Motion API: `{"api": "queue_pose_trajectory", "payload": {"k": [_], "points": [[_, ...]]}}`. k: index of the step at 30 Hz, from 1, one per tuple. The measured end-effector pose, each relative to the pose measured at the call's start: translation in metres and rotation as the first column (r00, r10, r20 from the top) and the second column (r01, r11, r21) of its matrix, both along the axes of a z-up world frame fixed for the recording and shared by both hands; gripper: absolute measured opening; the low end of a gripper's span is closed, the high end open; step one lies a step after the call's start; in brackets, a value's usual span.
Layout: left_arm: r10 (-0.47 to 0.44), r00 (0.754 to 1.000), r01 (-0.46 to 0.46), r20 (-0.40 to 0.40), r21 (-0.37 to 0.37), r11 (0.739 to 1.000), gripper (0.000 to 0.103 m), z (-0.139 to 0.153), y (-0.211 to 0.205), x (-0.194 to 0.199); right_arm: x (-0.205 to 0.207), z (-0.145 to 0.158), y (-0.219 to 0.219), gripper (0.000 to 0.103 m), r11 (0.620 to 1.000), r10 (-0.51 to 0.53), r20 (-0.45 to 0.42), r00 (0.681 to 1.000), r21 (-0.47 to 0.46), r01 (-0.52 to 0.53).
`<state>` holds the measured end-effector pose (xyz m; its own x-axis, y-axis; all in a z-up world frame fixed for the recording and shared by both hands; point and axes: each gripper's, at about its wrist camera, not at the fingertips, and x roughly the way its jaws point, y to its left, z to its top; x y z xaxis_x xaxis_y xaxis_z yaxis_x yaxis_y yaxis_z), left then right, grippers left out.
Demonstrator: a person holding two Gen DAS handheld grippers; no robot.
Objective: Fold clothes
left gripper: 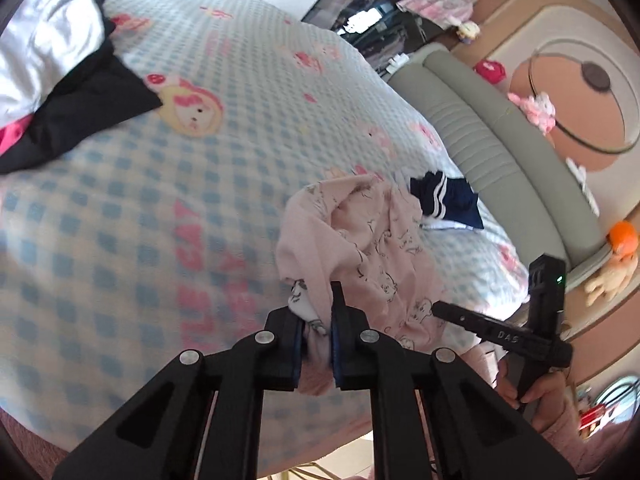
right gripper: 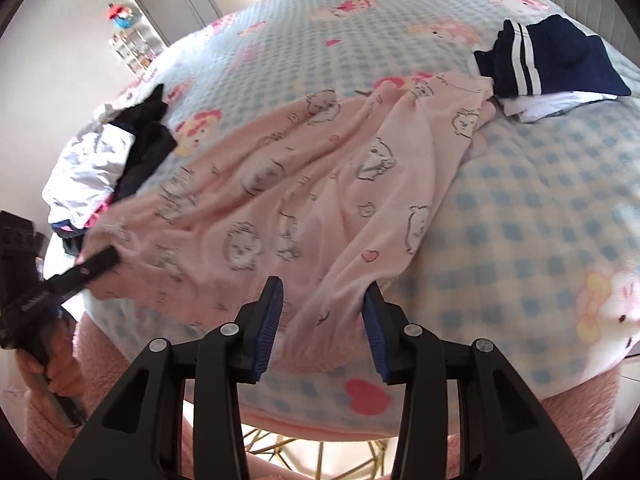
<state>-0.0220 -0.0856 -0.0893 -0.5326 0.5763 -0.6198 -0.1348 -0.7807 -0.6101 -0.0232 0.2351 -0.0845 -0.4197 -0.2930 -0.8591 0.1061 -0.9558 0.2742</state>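
Black left gripper (left gripper: 318,330) fingers clench a bunched edge of the pink bear-print garment (right gripper: 304,184), which spreads across the checked bed blanket (right gripper: 520,208) mid-frame. Right gripper (right gripper: 322,328) fingers stand released, straddling the garment's near hem. Navy striped clothes (right gripper: 552,60) lie upper right.

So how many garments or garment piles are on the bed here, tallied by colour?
Pink bear-print garment, clamped by the left gripper: 1
Navy folded item with white stripes: 1
Mixed white, black and pink pile: 1 (separate pieces cannot be counted)
Total: 3
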Motion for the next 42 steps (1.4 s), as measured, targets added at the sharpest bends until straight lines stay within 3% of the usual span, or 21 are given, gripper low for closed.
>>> {"api": "queue_pose_trajectory", "payload": {"k": [4, 5, 6, 8, 11, 13, 15, 18, 21, 25, 27, 29, 32, 34, 36, 37, 38, 39, 41, 42], "points": [[-0.005, 0.997, -0.005, 0.082, 0.121, 0.993, 0.015, -0.024, -0.023, -0.001, -0.004, -0.016, 0.006, 0.041, 0.999, -0.038, 0.059, 0.998, 0.005, 0.038], [0.006, 0.993, -0.022, 0.114, 0.144, 0.989, 0.028, -0.035, -0.024, -0.005, -0.005, -0.022, 0.006, 0.044, 0.999, -0.047, 0.075, 0.996, 0.011, 0.046], [0.010, 0.991, -0.030, 0.135, 0.144, 0.989, 0.053, -0.043, -0.025, -0.008, -0.007, -0.030, 0.006, 0.049, 0.998, -0.055, 0.100, 0.993, 0.018, 0.054], [-0.024, 0.982, -0.004, 0.186, 0.146, 0.989, 0.060, -0.062, -0.018, -0.020, -0.013, -0.048, 0.004, 0.053, 0.997, -0.073, 0.155, 0.985, 0.033, 0.068], [-0.094, 0.976, 0.067, 0.198, 0.136, 0.988, 0.060, -0.070, 0.004, -0.029, -0.021, -0.059, -0.001, 0.054, 0.995, -0.098, 0.194, 0.976, 0.009, 0.098], [-0.134, 0.975, 0.115, 0.179, 0.112, 0.987, 0.049, -0.066, 0.020, -0.030, -0.021, -0.054, -0.007, 0.049, 0.995, -0.098, 0.169, 0.981, 0.016, 0.097], [-0.164, 0.973, 0.151, 0.165, 0.088, 0.985, 0.023, -0.062, 0.033, -0.032, -0.019, -0.044, -0.013, 0.035, 0.997, -0.080, 0.131, 0.988, 0.027, 0.077], [-0.179, 0.975, 0.174, 0.132, 0.051, 0.983, 0.016, -0.052, 0.045, -0.036, -0.018, -0.033, -0.014, 0.019, 0.997, -0.068, 0.088, 0.994, 0.035, 0.065], [-0.184, 0.978, 0.180, 0.093, 0.045, 0.983, 0.014, -0.033, 0.047, -0.046, -0.026, -0.022, -0.011, 0.013, 0.998, -0.052, 0.062, 0.997, 0.043, 0.049], [-0.195, 0.981, 0.196, 0.007, -0.054, 0.979, 0.008, 0.025, 0.052, -0.084, -0.053, 0.006, -0.017, 0.011, 0.997, 0.009, 0.011, 1.000, 0.071, -0.010], [-0.183, 0.979, 0.175, -0.084, -0.098, 0.980, 0.007, 0.082, 0.054, -0.108, -0.071, 0.043, -0.023, 0.010, 0.998, 0.027, -0.071, 0.997, 0.067, -0.022], [-0.165, 0.961, 0.143, -0.222, -0.112, 0.983, 0.007, 0.152, 0.049, -0.120, -0.073, 0.097, -0.022, 0.009, 0.999, 0.022, -0.205, 0.979, 0.052, -0.012], [-0.119, 0.897, 0.080, -0.426, -0.108, 0.991, 0.007, 0.246, 0.035, -0.110, -0.076, 0.178, -0.022, 0.009, 1.000, 0.011, -0.398, 0.917, 0.027, 0.000], [-0.087, 0.855, 0.038, -0.512, -0.106, 0.994, 0.007, 0.277, 0.027, -0.090, -0.078, 0.232, -0.021, 0.009, 1.000, 0.001, -0.518, 0.855, 0.009, 0.005], [-0.055, 0.832, -0.004, -0.552, -0.105, 0.994, 0.007, 0.285, 0.018, -0.068, -0.080, 0.286, -0.021, 0.009, 1.000, -0.011, -0.628, 0.778, -0.010, 0.007], [-0.046, 0.838, -0.016, -0.544, -0.110, 0.994, 0.007, 0.277, 0.015, -0.058, -0.072, 0.296, -0.018, 0.009, 0.999, -0.031, -0.655, 0.755, -0.035, 0.010], [-0.049, 0.854, -0.008, -0.519, -0.108, 0.994, 0.007, 0.262, 0.013, -0.052, -0.066, 0.285, -0.017, 0.009, 0.999, -0.039, -0.643, 0.765, -0.050, 0.009], [-0.052, 0.869, 0.000, -0.492, -0.105, 0.994, 0.007, 0.246, 0.010, -0.046, -0.062, 0.268, -0.015, 0.010, 0.998, -0.041, -0.619, 0.784, -0.058, 0.006], [-0.062, 0.924, 0.027, -0.378, -0.099, 0.995, 0.007, 0.192, 0.011, -0.043, -0.053, 0.236, -0.013, 0.010, 0.997, -0.042, -0.570, 0.821, -0.073, 0.000], [-0.060, 0.951, 0.031, -0.304, -0.099, 0.995, 0.007, 0.163, 0.011, -0.044, -0.052, 0.207, -0.014, 0.010, 0.997, -0.040, -0.514, 0.857, -0.072, 0.004]]}}
